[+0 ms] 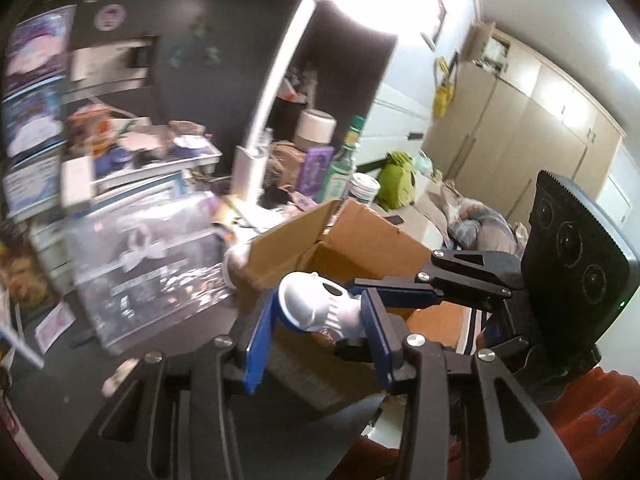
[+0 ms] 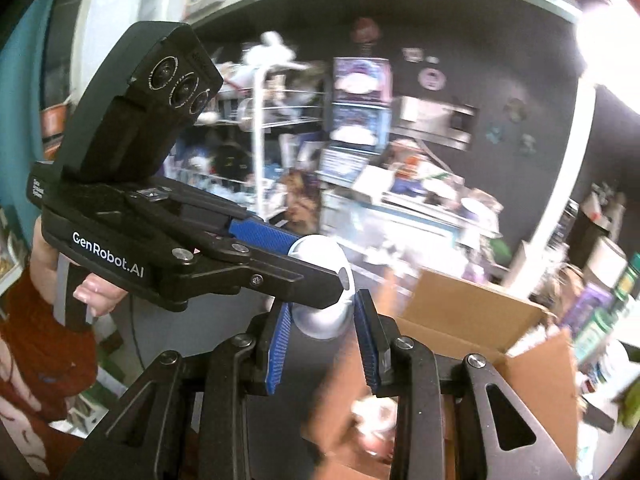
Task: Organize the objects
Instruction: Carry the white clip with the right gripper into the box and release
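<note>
A white and silver plastic toy piece point(image 1: 316, 306) is held in the air over an open cardboard box point(image 1: 360, 248). My left gripper point(image 1: 320, 320) is shut on it, blue pads on both sides. My right gripper point(image 1: 400, 292) comes in from the right and meets the same piece. In the right wrist view the piece point(image 2: 322, 322) sits between my right gripper's blue pads point(image 2: 324, 312), and the left gripper point(image 2: 320, 272) clamps its top. The box point(image 2: 480, 320) lies below and right.
A dark table point(image 1: 180, 344) holds a clear plastic package point(image 1: 148, 260), a white lamp post point(image 1: 276, 92), bottles and jars point(image 1: 340, 168) and a green plush point(image 1: 398, 178). Cluttered shelves stand at the back point(image 2: 360, 128). Wardrobes line the far right wall point(image 1: 520, 120).
</note>
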`<action>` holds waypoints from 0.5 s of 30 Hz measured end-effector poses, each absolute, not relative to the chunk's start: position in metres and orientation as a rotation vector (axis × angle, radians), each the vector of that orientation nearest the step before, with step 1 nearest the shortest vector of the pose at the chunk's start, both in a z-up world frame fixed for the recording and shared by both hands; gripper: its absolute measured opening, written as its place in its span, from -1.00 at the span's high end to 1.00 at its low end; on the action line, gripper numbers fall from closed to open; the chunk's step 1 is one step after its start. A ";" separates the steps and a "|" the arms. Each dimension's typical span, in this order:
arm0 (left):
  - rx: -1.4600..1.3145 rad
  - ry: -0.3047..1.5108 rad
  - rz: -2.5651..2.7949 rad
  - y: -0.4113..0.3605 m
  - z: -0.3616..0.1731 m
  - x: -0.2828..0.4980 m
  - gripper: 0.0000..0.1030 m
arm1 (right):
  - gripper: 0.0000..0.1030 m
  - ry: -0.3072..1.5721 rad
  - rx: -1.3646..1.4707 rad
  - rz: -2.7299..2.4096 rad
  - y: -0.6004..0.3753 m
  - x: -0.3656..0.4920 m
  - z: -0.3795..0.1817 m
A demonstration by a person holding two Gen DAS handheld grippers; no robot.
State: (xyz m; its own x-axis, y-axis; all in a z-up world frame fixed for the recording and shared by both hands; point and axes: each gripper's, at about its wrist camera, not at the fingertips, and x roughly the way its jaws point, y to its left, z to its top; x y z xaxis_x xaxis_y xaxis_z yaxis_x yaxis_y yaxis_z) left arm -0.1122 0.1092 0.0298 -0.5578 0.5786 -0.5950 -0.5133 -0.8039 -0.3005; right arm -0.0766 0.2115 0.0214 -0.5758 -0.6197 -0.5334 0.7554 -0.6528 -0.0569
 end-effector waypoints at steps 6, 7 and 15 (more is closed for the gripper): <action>-1.047 -0.063 2.248 0.153 0.018 -0.145 0.22 | 0.47 0.350 0.749 -2.264 0.252 -0.099 0.017; -1.063 -0.051 2.242 0.158 0.016 -0.147 0.22 | 0.47 0.352 0.773 -2.268 0.256 -0.102 0.014; -1.045 0.033 2.312 0.169 0.020 -0.149 -0.69 | -0.30 0.380 0.860 -2.319 0.268 -0.115 0.002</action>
State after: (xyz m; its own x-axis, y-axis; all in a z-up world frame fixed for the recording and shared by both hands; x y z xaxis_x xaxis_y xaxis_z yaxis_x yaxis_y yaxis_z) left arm -0.1492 0.1686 0.0196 -0.5137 0.5078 -0.6916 -0.5275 -0.8226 -0.2122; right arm -0.1151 0.2680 0.0024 -0.5897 -0.4589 -0.6645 0.6471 -0.7608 -0.0488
